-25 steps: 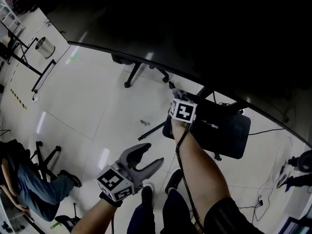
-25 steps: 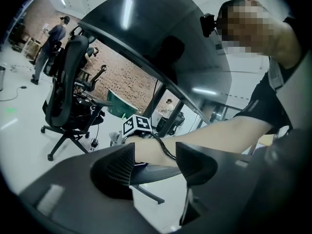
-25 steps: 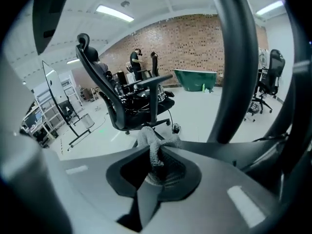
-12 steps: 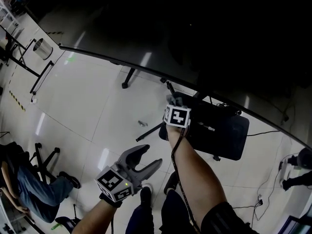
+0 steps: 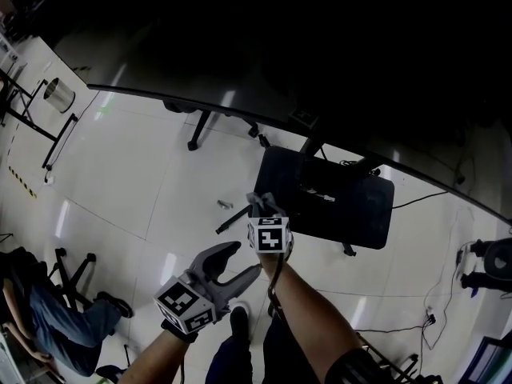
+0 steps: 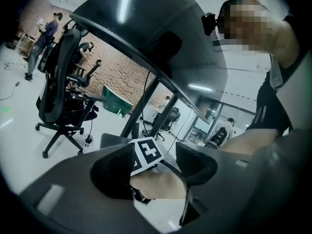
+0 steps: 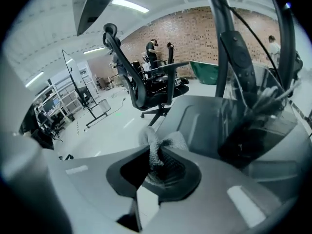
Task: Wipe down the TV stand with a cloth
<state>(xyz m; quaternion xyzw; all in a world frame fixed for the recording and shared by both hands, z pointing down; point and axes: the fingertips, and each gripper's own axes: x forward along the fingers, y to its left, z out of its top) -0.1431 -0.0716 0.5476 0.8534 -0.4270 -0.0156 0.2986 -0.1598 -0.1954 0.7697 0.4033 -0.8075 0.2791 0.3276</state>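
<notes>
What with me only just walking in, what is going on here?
A person holds a two-jaw claw in each hand. The right claw is shut on a crumpled grey cloth, held at the left edge of the TV stand's black rectangular base plate on the white floor. Whether the cloth touches the plate is unclear. The left claw hangs open and empty, nearer the person's body.

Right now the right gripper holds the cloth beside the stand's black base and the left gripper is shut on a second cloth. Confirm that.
Wrong about the left gripper: the left gripper view shows it open, jaws apart, holding nothing. The right gripper does hold the cloth beside the stand's black base.
</notes>
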